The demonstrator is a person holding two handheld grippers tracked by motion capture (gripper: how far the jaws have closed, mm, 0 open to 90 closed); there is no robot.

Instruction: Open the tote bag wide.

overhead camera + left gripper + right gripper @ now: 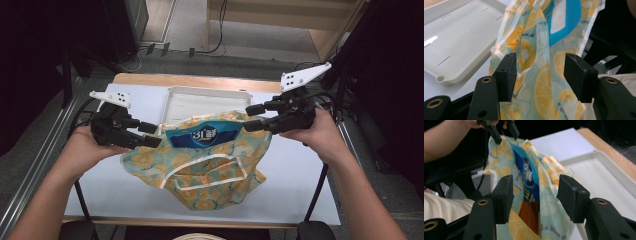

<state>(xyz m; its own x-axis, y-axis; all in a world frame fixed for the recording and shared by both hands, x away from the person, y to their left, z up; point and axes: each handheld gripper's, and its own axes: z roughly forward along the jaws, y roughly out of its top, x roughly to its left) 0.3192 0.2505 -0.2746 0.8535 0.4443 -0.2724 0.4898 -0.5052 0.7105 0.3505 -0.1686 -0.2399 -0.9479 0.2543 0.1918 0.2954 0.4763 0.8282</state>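
Nearest the person, the soft fabric bag printed with yellow citrus slices on pale green (200, 170) slumps on the white desk (295, 190), its white-edged mouth and handle loops (205, 167) sagging toward the near edge. It looks light and limp, so it should fold and slide rather than hold any shape, and the thin cloth gives a poor bite unless a doubled hem is pinched. Inside its far opening sits a blue glossy plastic packet with white lettering (202, 136), probably slick and crinkly, light, and likely to slip back in if the cloth is released. The left gripper (148, 134) stands at the bag's left rim, fingers (507, 75) wide apart with cloth between them but not pressed. The right gripper (254, 117) is at the right rim, fingers (504, 197) likewise spread, gripping nothing. The best hold seems the white hem on either side of the mouth. Beyond lies a shallow white plastic tray (200, 97).
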